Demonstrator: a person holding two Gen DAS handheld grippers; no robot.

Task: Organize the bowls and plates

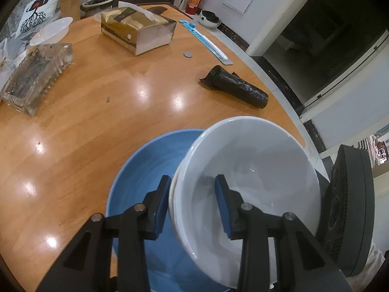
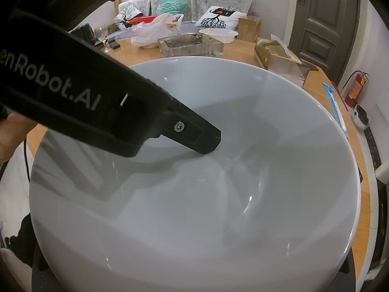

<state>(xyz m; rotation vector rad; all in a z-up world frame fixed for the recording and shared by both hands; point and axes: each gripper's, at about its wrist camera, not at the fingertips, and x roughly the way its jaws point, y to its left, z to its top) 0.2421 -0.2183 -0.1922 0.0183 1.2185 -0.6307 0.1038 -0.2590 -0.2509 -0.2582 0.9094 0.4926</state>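
- Left gripper [image 1: 194, 204]: jaws clamped across the near wall of the white bowl [image 1: 255, 170], one blue pad outside the rim, the other inside the cavity. The grip is on the bowl's left-hand wall, at lower centre of the left wrist frame.
- White bowl: held tilted, its mouth opening up and toward the camera. It sits partly over the blue bowl [image 1: 145, 170], overlapping that bowl's right side; whether the two touch cannot be told.
- Blue bowl: rests upright on the counter [image 1: 97, 102], lower centre of the frame, left of and below the white bowl. Being round, neither bowl has a long axis; only the tilt matters.
- Judgement: nesting turns on shifting the white bowl leftward and levelling it so the rims run parallel. The left hand is the one placed to do this.
- Right gripper: its own jaws do not show in the right wrist frame, which the white bowl fills; state cannot be told.
- Surroundings: tissue box [image 1: 138, 29] at upper centre and black roll [image 1: 238, 87] at right centre, both well apart from the bowls.
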